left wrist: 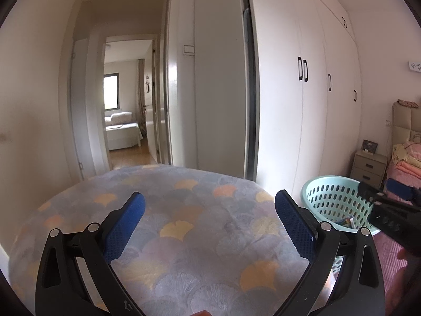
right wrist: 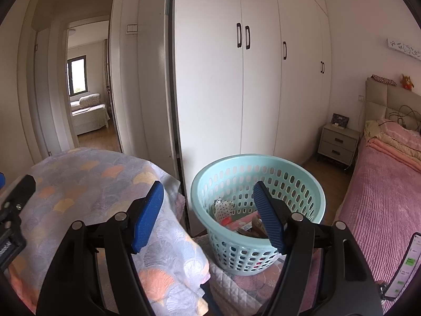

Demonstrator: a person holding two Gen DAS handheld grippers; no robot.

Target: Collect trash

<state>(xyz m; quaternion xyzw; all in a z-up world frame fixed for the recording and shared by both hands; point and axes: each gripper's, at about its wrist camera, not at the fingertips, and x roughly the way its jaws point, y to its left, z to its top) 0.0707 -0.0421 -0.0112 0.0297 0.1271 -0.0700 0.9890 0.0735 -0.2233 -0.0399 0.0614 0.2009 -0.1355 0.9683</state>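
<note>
A pale turquoise perforated basket (right wrist: 210, 173) stands on the floor by the wardrobe and holds several wrappers and scraps (right wrist: 238, 220). It also shows in the left wrist view (left wrist: 315, 184). My right gripper (right wrist: 209, 213) is open and empty, held over the basket's left rim. My left gripper (left wrist: 210, 226) is open and empty above a round surface under a fan-patterned cloth (left wrist: 189, 210). The right gripper's body shows at the right edge of the left wrist view (left wrist: 386, 205).
The cloth-covered surface (right wrist: 86, 179) is left of the basket. White wardrobe doors (right wrist: 260, 79) stand behind. A pink bed (right wrist: 386, 192) and a nightstand (right wrist: 338, 144) are on the right. An open doorway (left wrist: 126, 100) leads to another room. A phone (right wrist: 405, 266) is at the lower right.
</note>
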